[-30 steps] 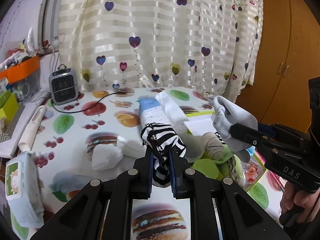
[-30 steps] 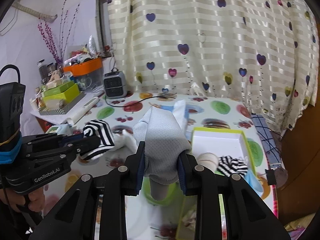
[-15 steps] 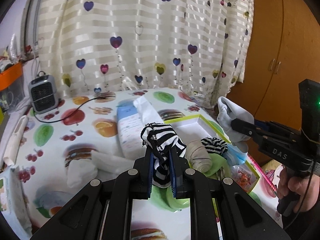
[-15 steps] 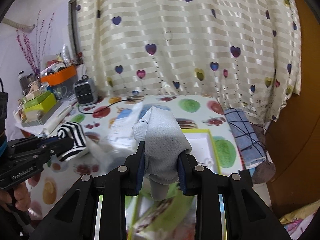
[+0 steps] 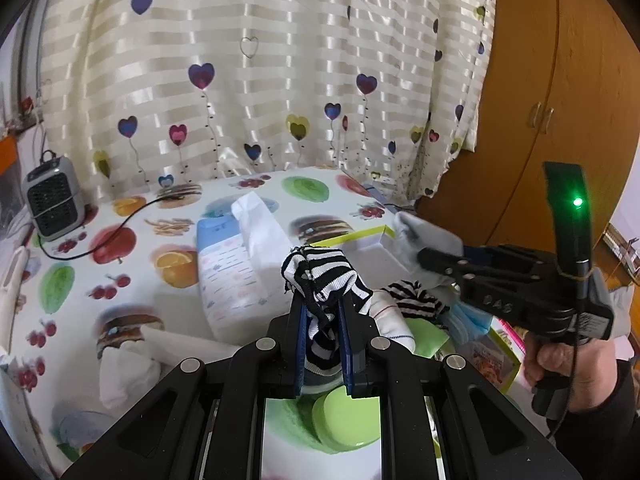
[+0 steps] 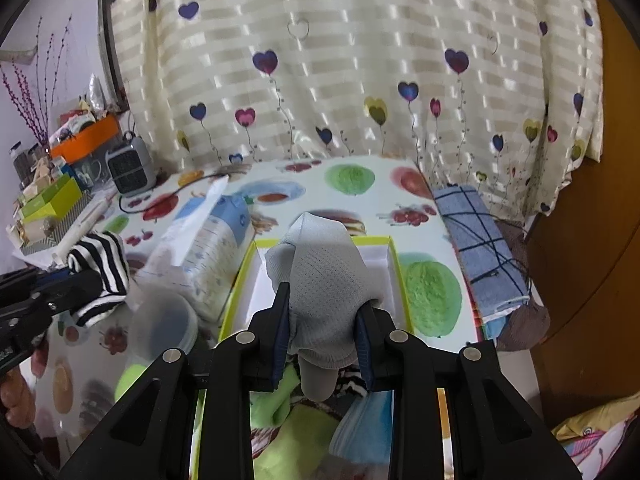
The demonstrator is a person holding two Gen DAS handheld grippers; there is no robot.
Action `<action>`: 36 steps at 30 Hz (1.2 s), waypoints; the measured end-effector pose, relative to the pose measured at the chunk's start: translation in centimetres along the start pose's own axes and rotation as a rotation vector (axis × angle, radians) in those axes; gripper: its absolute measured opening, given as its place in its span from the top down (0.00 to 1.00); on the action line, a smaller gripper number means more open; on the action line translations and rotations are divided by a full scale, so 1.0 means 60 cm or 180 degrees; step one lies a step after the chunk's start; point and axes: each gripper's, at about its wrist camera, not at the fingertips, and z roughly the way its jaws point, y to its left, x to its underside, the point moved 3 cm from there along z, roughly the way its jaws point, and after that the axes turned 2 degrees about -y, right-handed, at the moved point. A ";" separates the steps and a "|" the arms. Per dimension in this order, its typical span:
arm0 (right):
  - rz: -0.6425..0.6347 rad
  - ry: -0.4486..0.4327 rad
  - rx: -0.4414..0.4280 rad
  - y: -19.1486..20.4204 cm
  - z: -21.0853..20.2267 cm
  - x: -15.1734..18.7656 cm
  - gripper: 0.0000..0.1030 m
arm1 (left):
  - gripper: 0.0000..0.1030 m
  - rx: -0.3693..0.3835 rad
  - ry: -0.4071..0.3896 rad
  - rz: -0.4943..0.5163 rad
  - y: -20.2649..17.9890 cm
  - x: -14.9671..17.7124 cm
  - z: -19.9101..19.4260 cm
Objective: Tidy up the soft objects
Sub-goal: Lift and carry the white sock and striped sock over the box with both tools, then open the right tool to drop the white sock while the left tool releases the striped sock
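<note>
Both hand-held grippers nearer box (image 6: 394, 264), socks clamped.

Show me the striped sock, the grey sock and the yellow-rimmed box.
striped sock (image 5: 320, 276), left wrist view, bunched top above the pads.
grey sock (image 6: 324, 280), right wrist view, mesh middle between the fingers.
yellow-rimmed box (image 6: 394, 254), right wrist view, right rim.

Ribbed knit striped sock (image 5: 320, 276), glossy tablecloth (image 5: 132, 280)
</note>
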 end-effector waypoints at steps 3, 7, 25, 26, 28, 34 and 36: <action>-0.0032 0.0093 -0.0010 -0.001 0.024 0.002 0.71 | 0.87 0.0018 0.0026 0.0014 -0.001 -0.004 0.011; -0.0006 0.0254 -0.0030 -0.008 0.056 0.011 0.69 | 0.87 0.0036 0.0055 0.0024 -0.004 -0.012 0.025; 0.0016 0.0200 0.0011 -0.022 0.030 0.021 0.61 | 0.87 0.0179 0.0322 0.0171 -0.041 -0.034 0.119; 0.0028 0.0162 0.0001 -0.022 0.023 0.021 0.61 | 0.87 0.0180 0.0330 0.0189 -0.044 -0.037 0.123; 0.0040 0.0129 -0.0021 -0.022 0.016 0.022 0.61 | 0.87 0.0181 0.0361 0.0198 -0.048 -0.041 0.135; 0.0075 0.0057 -0.0019 -0.025 -0.001 0.025 0.61 | 0.87 0.0197 0.0524 0.0225 -0.058 -0.043 0.177; 0.0093 0.0039 -0.0028 -0.025 -0.007 0.029 0.61 | 0.85 0.0210 0.0611 0.0203 -0.061 -0.042 0.195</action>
